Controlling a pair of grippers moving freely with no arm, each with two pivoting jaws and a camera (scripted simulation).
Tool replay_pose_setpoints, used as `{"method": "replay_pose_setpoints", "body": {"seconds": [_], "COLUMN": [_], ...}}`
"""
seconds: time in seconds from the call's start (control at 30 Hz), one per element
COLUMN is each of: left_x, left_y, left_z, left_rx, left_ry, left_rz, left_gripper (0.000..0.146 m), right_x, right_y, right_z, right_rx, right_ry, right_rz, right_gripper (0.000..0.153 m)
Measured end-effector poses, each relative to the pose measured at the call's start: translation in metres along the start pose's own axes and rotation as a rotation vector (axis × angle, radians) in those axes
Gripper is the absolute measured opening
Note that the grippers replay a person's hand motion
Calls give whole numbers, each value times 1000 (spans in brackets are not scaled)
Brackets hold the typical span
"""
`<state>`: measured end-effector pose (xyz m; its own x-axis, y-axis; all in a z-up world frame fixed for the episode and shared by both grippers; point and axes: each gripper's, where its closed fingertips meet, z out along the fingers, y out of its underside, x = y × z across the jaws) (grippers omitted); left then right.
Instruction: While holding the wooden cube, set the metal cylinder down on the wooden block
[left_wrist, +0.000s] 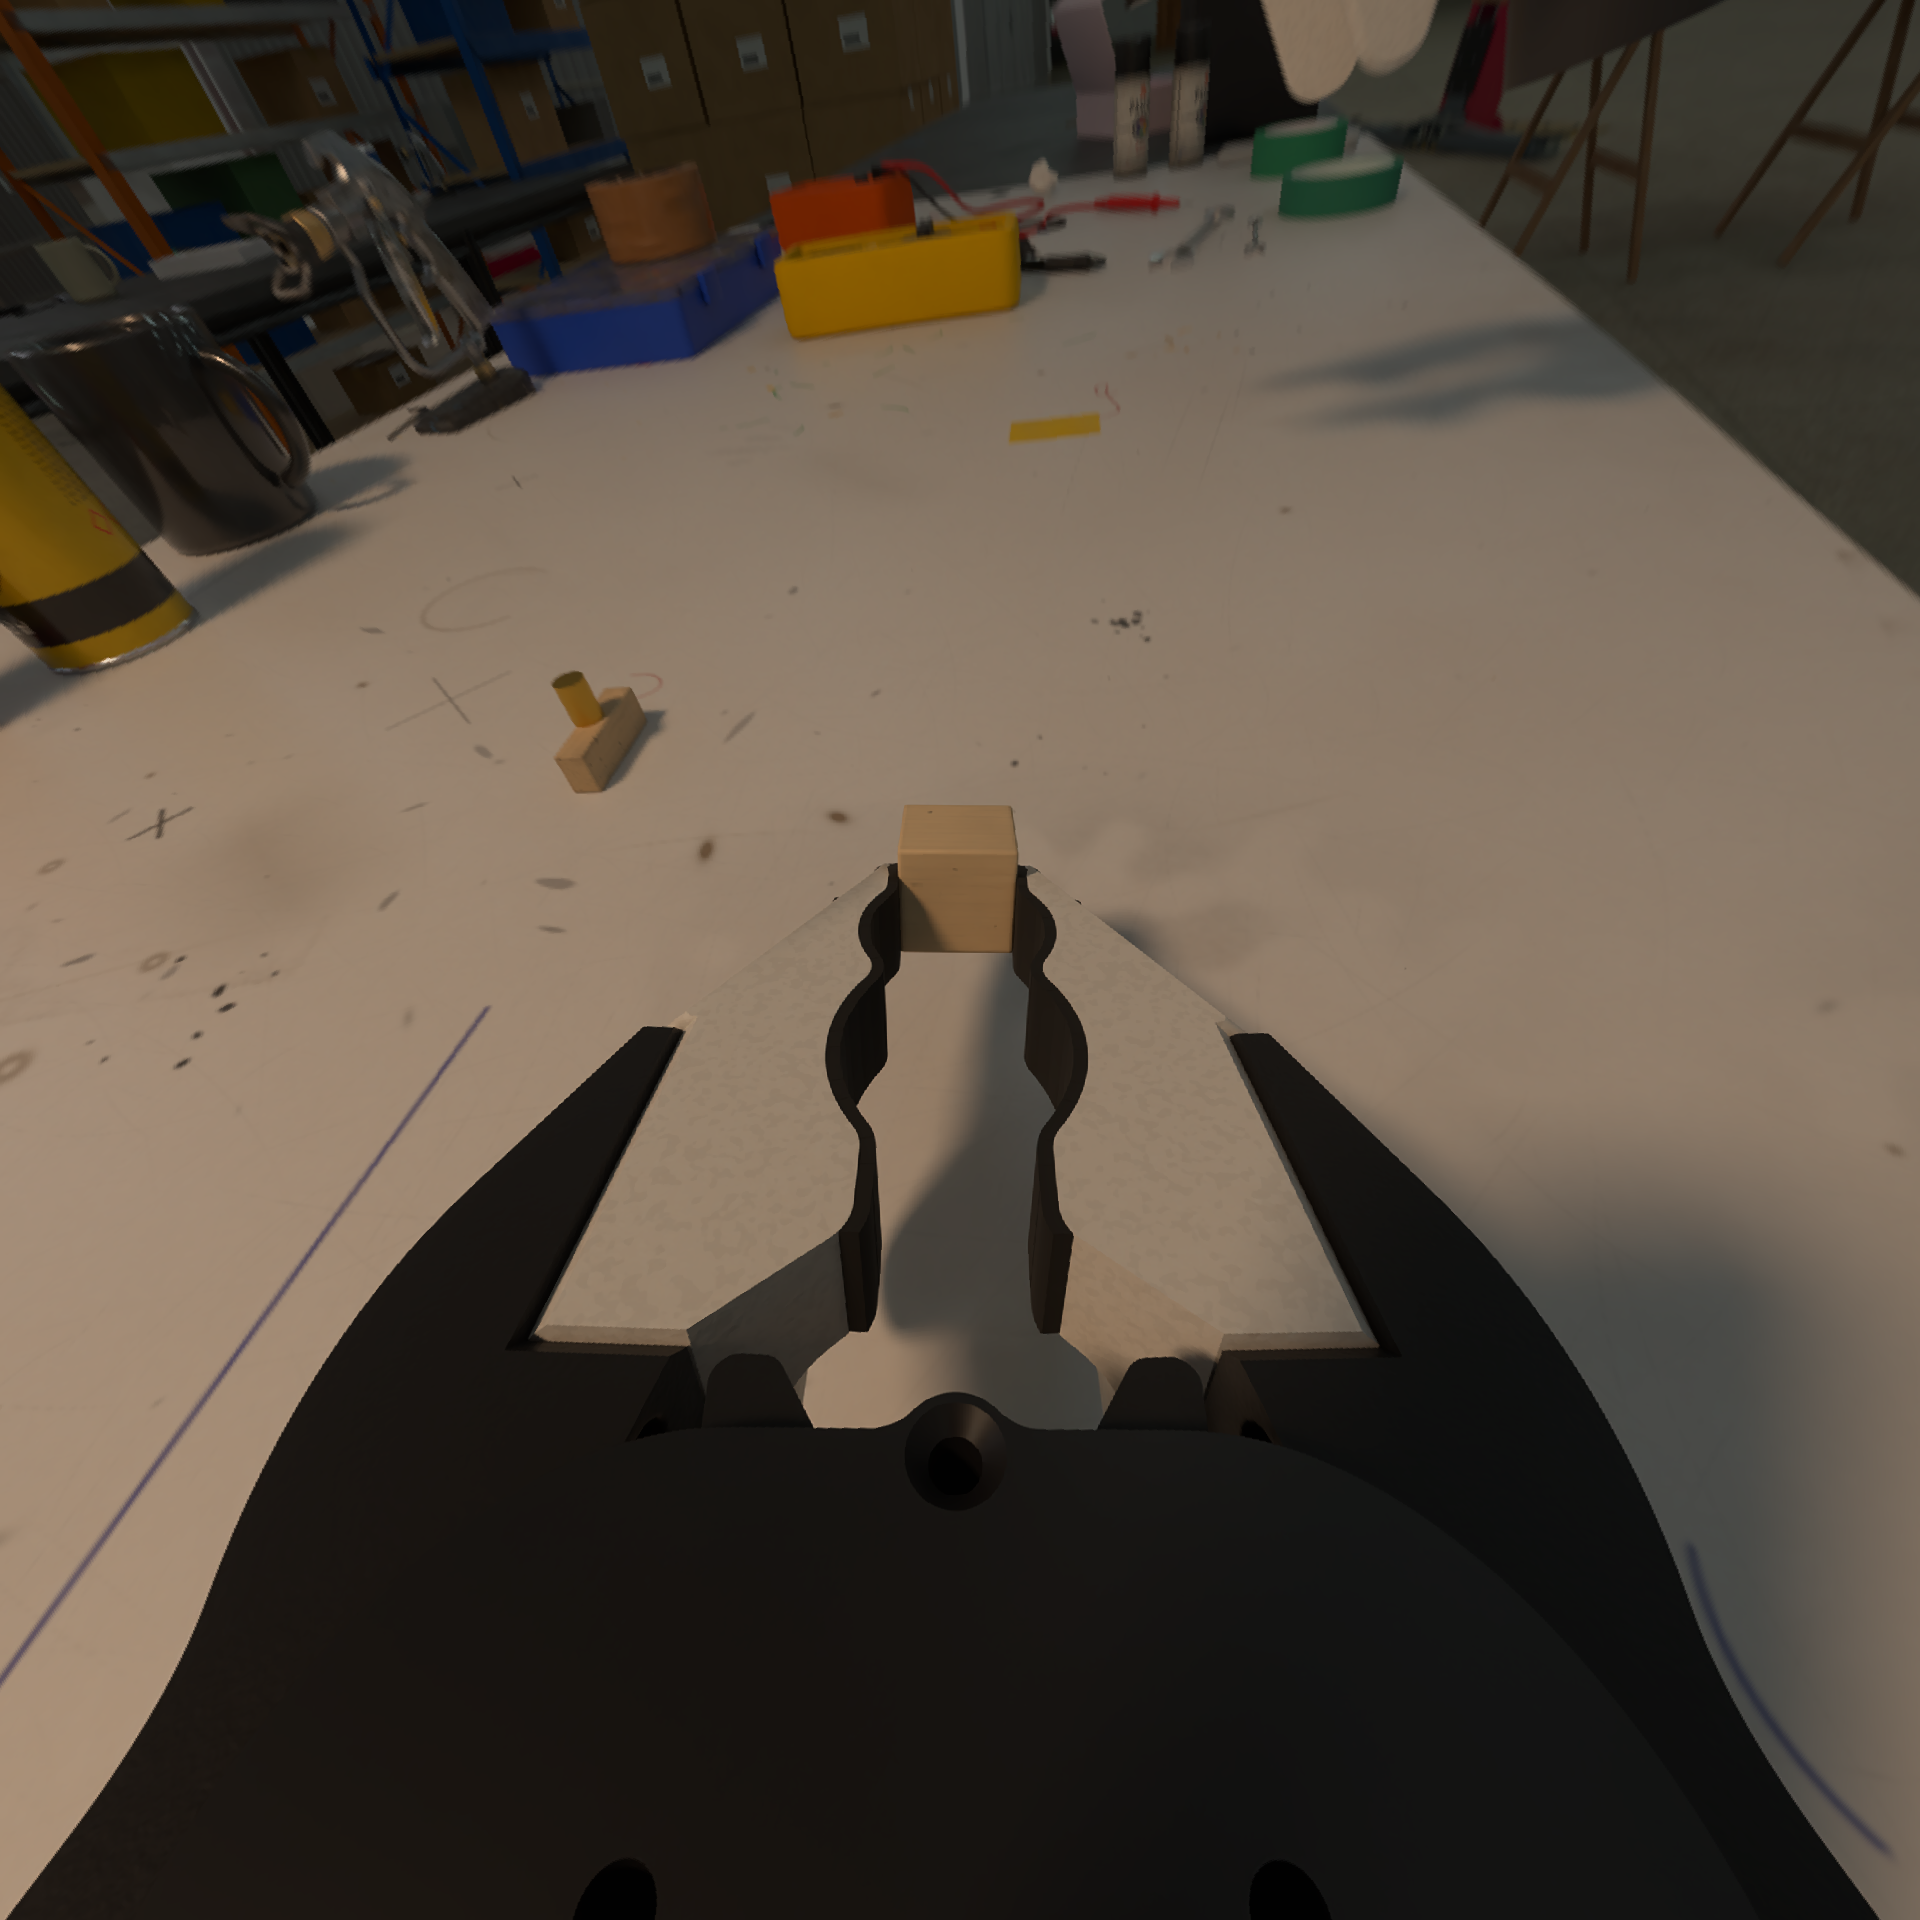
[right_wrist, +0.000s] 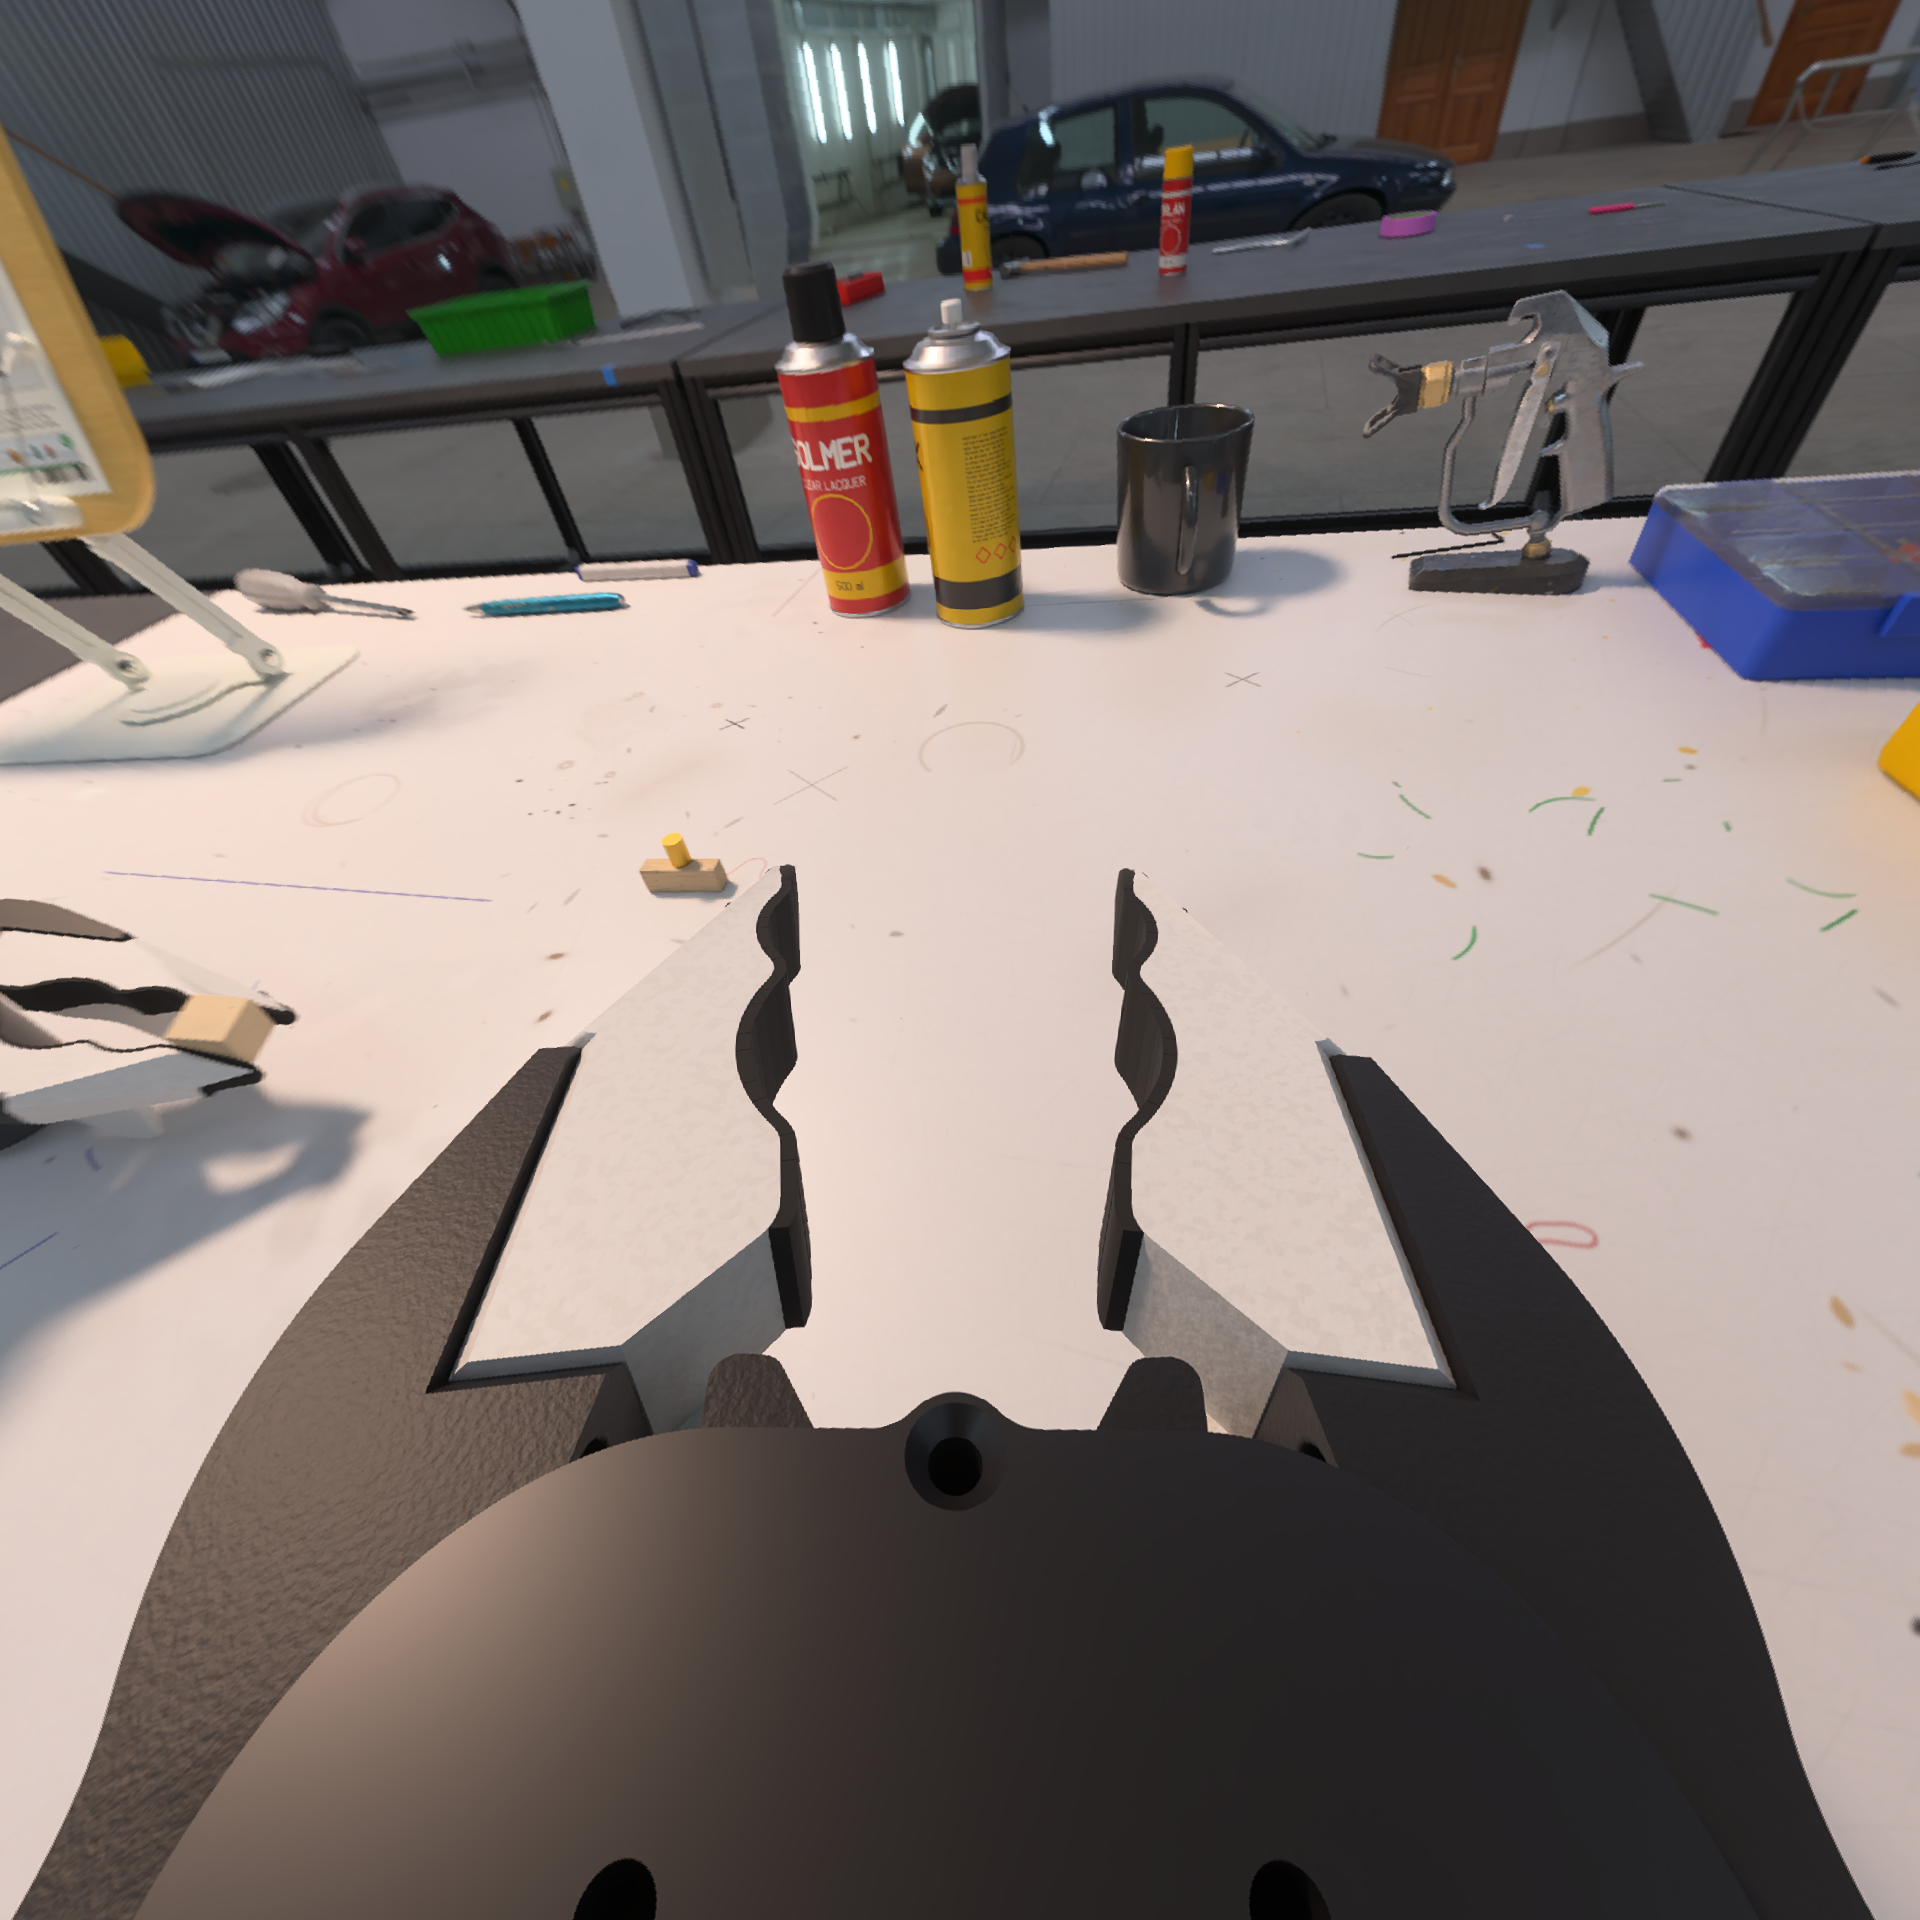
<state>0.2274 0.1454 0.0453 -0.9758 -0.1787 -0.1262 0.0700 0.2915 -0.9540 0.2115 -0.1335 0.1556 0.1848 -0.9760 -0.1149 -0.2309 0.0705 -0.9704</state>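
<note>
My left gripper (left_wrist: 956, 883) is shut on a pale wooden cube (left_wrist: 956, 878), held at its fingertips above the white table. It also shows at the left edge of the right wrist view (right_wrist: 223, 1029), with the cube (right_wrist: 220, 1027) in its tips. A small brass-coloured metal cylinder (left_wrist: 577, 698) stands upright on a flat wooden block (left_wrist: 601, 743) on the table, ahead and to the left of the left gripper. In the right wrist view the cylinder (right_wrist: 676, 850) on the block (right_wrist: 684, 876) lies just beyond my left fingertip. My right gripper (right_wrist: 956, 883) is open and empty.
Two spray cans (right_wrist: 842, 457) (right_wrist: 966, 478), a dark mug (right_wrist: 1184, 499), a spray gun on a stand (right_wrist: 1507, 436) and a blue case (right_wrist: 1797, 571) line the far edge. A yellow box (left_wrist: 899, 272) and green tape rolls (left_wrist: 1335, 187) lie further off. A stand's white base (right_wrist: 187, 696) sits at the left.
</note>
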Motion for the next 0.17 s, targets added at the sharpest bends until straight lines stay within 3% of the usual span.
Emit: {"method": "replay_pose_setpoints", "body": {"seconds": [0.17], "left_x": [4], "left_y": [7], "left_z": [14], "left_rx": [-66], "left_ry": [-17], "left_rz": [73], "left_gripper": [20], "right_x": [4], "right_y": [32], "right_z": [-11], "right_rx": [-35], "right_ry": [-55], "right_rz": [-37], "right_gripper": [63]}}
